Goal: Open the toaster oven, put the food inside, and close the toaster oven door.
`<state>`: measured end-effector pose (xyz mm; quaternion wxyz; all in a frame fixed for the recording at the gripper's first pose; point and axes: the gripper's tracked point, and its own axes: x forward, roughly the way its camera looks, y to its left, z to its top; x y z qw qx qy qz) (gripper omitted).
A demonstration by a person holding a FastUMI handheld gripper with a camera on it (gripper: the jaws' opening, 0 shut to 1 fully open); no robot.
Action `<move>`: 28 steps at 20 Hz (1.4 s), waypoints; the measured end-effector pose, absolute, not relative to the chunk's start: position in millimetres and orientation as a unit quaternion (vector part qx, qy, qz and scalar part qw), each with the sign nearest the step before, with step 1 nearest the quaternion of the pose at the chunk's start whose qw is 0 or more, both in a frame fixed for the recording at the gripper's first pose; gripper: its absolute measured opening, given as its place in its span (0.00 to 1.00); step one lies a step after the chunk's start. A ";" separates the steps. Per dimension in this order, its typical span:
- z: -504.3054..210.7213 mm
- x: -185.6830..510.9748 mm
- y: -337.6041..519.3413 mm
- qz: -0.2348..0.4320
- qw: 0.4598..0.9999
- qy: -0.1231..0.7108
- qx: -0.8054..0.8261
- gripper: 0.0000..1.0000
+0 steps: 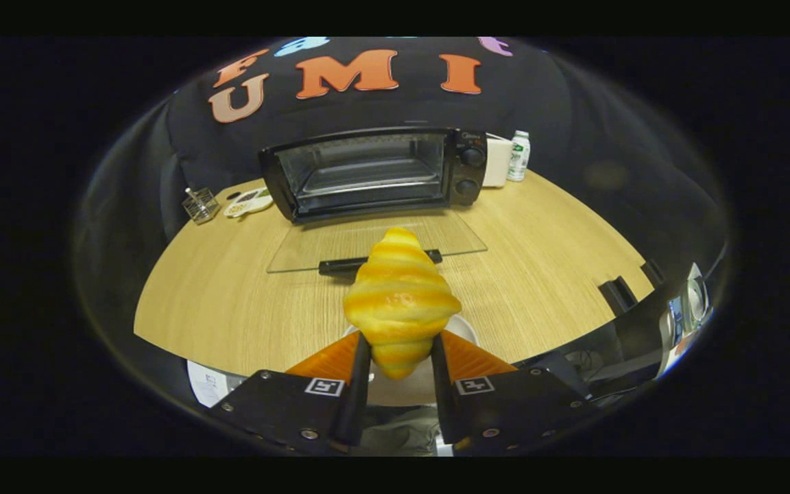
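Two fingers of the gripper pinch the croissant by its near end, narrowed onto it from both sides, and it hangs above a white plate on the wooden table. Ahead, the toaster oven stands with its glass door folded flat. To do this well, I would carry the croissant level over the door and its handle, then set it deep on the rack before letting go.

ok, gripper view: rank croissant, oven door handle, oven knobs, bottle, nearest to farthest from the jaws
1. croissant: clamped in the gripper.
2. oven door handle: beyond the croissant, on the lowered glass door.
3. oven knobs: on the oven's right panel.
4. bottle: right of the oven, behind.
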<state>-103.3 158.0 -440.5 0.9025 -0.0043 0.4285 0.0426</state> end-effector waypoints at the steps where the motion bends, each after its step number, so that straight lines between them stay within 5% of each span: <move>1: -433.2 -96.5 157.2 0.045 0.905 0.423 -0.009 0.44; 12: -392.3 -8.0 175.2 0.096 0.913 0.395 -0.037 0.44; 28: -426.1 92.8 204.2 0.129 0.889 0.430 -0.085 0.44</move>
